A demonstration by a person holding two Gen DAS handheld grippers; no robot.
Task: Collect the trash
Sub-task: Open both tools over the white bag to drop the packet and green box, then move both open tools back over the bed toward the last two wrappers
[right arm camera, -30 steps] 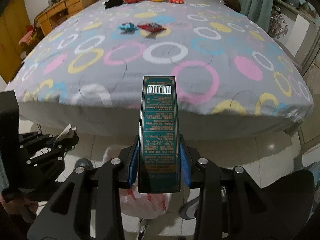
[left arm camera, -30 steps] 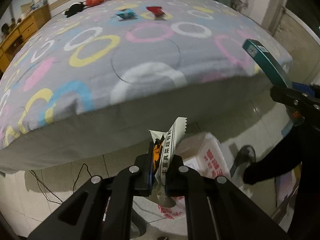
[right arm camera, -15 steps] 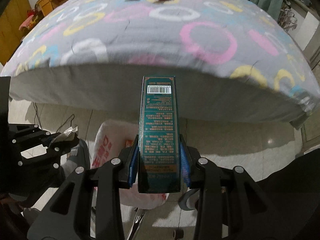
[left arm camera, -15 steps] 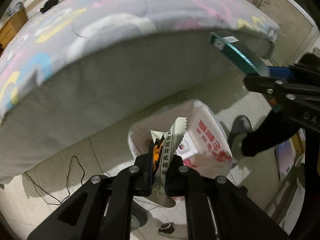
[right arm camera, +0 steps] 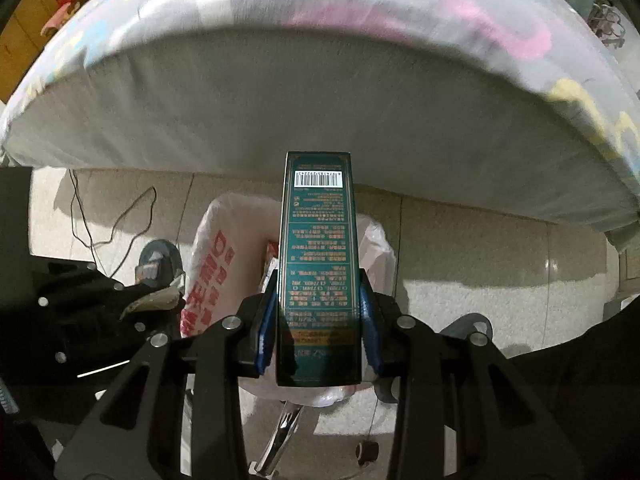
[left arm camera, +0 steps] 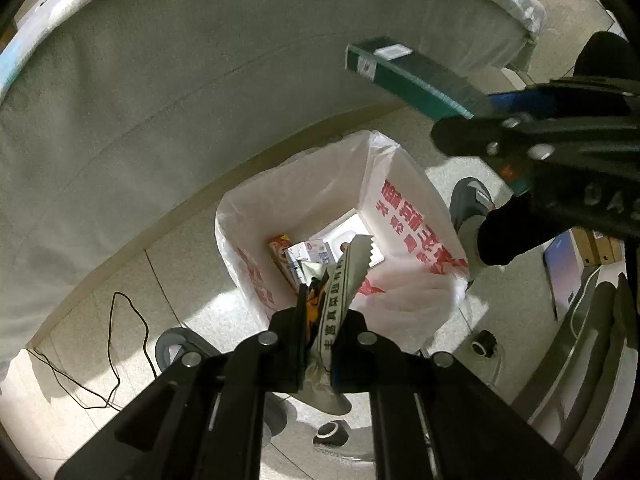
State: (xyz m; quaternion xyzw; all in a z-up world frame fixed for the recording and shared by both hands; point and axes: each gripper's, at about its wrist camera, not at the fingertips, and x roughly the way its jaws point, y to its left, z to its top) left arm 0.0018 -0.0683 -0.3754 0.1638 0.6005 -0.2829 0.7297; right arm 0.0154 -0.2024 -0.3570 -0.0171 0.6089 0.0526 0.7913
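My left gripper (left arm camera: 318,316) is shut on a crumpled white snack wrapper (left arm camera: 340,280) with a serrated edge, held right above the open mouth of a white trash bag (left arm camera: 404,216) with red print. Several pieces of trash lie at the bag's bottom. My right gripper (right arm camera: 318,312) is shut on a long dark green carton (right arm camera: 318,256) with a barcode, held above the same bag (right arm camera: 208,272). The carton (left arm camera: 404,80) also shows in the left wrist view, upper right, above the bag's far side. The left gripper shows at the left edge of the right wrist view (right arm camera: 132,304).
The bed's grey mattress side (left arm camera: 168,92) rises just behind the bag, with the ringed cover (right arm camera: 360,8) on top. A black cable (left arm camera: 120,336) lies on the tiled floor at the left. The person's shoes (left arm camera: 468,204) stand beside the bag. Chair casters (left arm camera: 330,434) sit below.
Both grippers have tilted down from the bed top toward the floor and moved over the trash bag. Each still holds its item; the bag's inside has come into view.
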